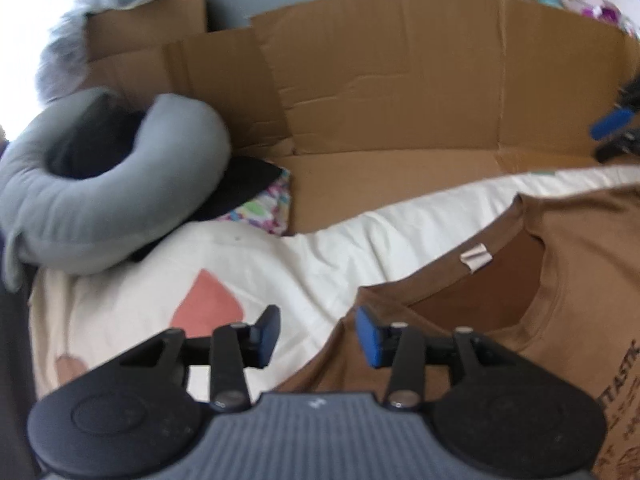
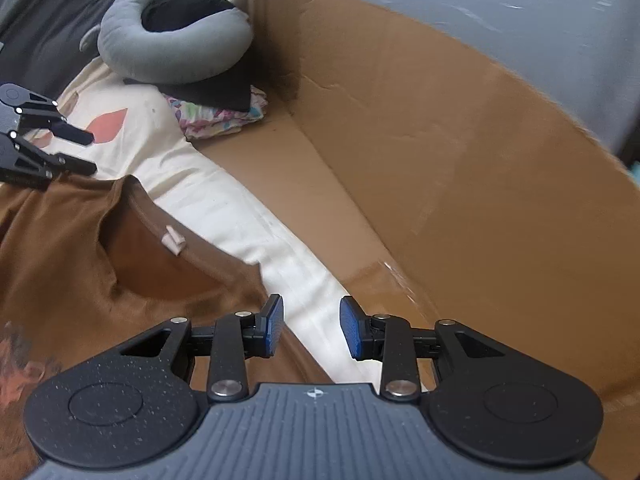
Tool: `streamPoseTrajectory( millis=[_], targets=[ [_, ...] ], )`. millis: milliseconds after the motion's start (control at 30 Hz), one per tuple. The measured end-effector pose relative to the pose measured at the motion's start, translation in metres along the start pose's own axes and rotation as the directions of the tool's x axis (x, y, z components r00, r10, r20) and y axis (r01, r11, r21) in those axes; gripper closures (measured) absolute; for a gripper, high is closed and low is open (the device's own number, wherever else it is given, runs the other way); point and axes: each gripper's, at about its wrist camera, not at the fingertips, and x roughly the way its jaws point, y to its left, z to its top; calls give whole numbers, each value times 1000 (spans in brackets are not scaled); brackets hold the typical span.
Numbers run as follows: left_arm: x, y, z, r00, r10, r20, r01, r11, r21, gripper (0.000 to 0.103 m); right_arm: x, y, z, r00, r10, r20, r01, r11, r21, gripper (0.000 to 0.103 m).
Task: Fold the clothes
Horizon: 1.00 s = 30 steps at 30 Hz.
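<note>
A brown T-shirt (image 1: pixel 568 256) with dark print lies flat on a cream sheet (image 1: pixel 328 256), neck opening and a small label (image 1: pixel 476 258) facing the cardboard. My left gripper (image 1: pixel 318 334) hangs open just above the shirt's left shoulder edge, nothing between its fingers. In the right wrist view the same brown T-shirt (image 2: pixel 72 248) fills the lower left, and my right gripper (image 2: pixel 312 328) is open over the shirt's other shoulder edge and the cream sheet (image 2: pixel 224 200). The left gripper (image 2: pixel 74 152) shows at the far left there; the right gripper (image 1: pixel 614 128) shows at the right edge of the left wrist view.
A grey ring-shaped cushion (image 1: pixel 120 184) sits on dark and patterned folded fabric (image 1: pixel 264 208) at the far left corner. Flattened cardboard (image 1: pixel 400 92) stands as a wall behind the sheet and lies along its far edge. The cushion (image 2: pixel 176 28) and cardboard (image 2: pixel 440 140) recur in the right wrist view.
</note>
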Motion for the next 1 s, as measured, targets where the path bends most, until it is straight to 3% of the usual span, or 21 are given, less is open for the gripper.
streamPoseTrajectory(
  millis=[200, 467, 800, 1000],
  targets=[
    [-36, -2, -3, 1000, 14, -2, -14, 999, -44, 58, -46, -31, -35, 998, -49, -27, 50, 998, 26, 65],
    [-74, -41, -27, 1000, 12, -19, -14, 997, -74, 58, -92, -58, -97, 989, -113, -96, 121, 989, 80, 65],
    [-113, -96, -63, 997, -36, -66, 32, 998, -57, 58, -116, -70, -175, 971, -205, -124, 227, 953, 203, 66],
    [-135, -94, -85, 996, -45, -76, 33, 989, -147, 55, -117, -66, -207, 965, -226, -134, 254, 933, 256, 66]
  ],
)
